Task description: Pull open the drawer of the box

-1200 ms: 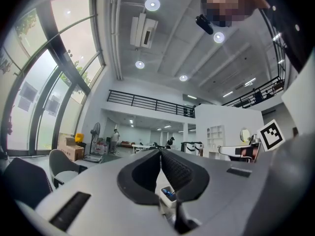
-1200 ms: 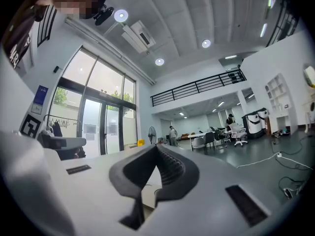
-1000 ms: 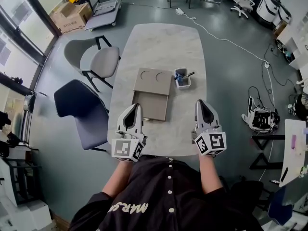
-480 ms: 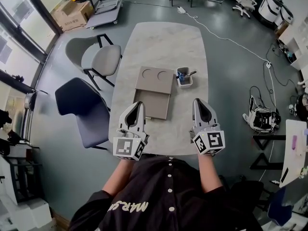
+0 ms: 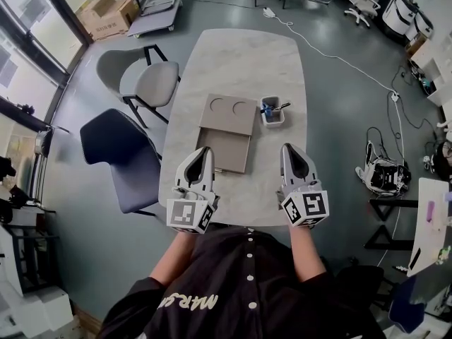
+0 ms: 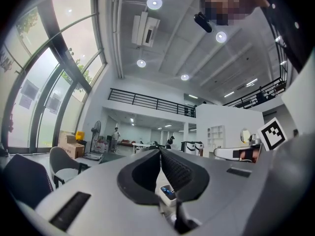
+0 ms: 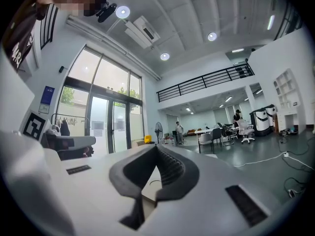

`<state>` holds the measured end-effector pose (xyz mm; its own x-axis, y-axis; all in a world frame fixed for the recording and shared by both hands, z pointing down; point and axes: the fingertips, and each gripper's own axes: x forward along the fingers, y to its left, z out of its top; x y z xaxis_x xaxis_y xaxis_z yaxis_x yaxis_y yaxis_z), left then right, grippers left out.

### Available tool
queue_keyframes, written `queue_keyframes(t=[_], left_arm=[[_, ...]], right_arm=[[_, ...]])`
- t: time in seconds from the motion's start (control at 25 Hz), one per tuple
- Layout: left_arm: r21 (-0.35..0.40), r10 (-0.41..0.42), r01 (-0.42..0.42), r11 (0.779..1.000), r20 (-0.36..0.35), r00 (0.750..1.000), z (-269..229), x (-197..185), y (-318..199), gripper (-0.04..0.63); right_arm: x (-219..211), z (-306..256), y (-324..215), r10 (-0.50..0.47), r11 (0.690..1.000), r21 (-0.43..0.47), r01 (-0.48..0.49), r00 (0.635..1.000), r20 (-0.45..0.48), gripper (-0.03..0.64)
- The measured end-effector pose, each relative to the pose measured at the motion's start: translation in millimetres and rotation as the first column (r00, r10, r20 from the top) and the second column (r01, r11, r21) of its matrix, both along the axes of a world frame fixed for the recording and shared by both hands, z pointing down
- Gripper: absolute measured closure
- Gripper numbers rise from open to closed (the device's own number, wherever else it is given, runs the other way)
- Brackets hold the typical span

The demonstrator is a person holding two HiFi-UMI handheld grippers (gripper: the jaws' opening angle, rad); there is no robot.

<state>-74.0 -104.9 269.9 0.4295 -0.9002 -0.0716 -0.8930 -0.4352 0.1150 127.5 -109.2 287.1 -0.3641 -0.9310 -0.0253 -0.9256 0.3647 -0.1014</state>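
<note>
A flat brown box (image 5: 227,114) with two round recesses in its top lies mid-table. Its drawer (image 5: 226,151) stands pulled out toward me, with a small handle at its near edge. In the head view my left gripper (image 5: 203,152) rests near the table's front edge, just left of the drawer's near corner, jaws shut and holding nothing. My right gripper (image 5: 288,148) sits level with it to the right of the drawer, also shut and holding nothing. The left gripper (image 6: 160,151) and right gripper (image 7: 156,147) show closed tips in their own views. A strip of the box (image 7: 149,187) shows below the right jaws.
A small white tub (image 5: 271,111) with blue items stands right of the box; the tub (image 6: 167,191) also shows below the left jaws. A grey chair (image 5: 145,83) and a dark blue chair (image 5: 120,157) stand by the marble table's (image 5: 247,55) left side. A cable (image 5: 332,58) runs across the floor at right.
The head camera has shifted slightly. Both grippers stay shut near the front edge, almost where they were. The box and its drawer look unchanged.
</note>
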Motion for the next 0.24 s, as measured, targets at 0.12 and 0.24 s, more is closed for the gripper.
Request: queue_keyframes(t=[0.12,0.24], left_arm=[[-0.004,-0.002,0.002,1.0,0.0,1.0,1.5,-2.1,-2.7,0.577],[-0.012,-0.006,0.006,1.0,0.004,1.0,4.0,-4.8,-4.9,0.577]], right_arm=[[-0.3,1.2,-2.0,0.008,1.0,0.002,-0.008,1.0,0.002,0.62],[-1.3,2.8,-3.1,0.013,1.0,0.0,-0.013,1.0,0.009,0.62]])
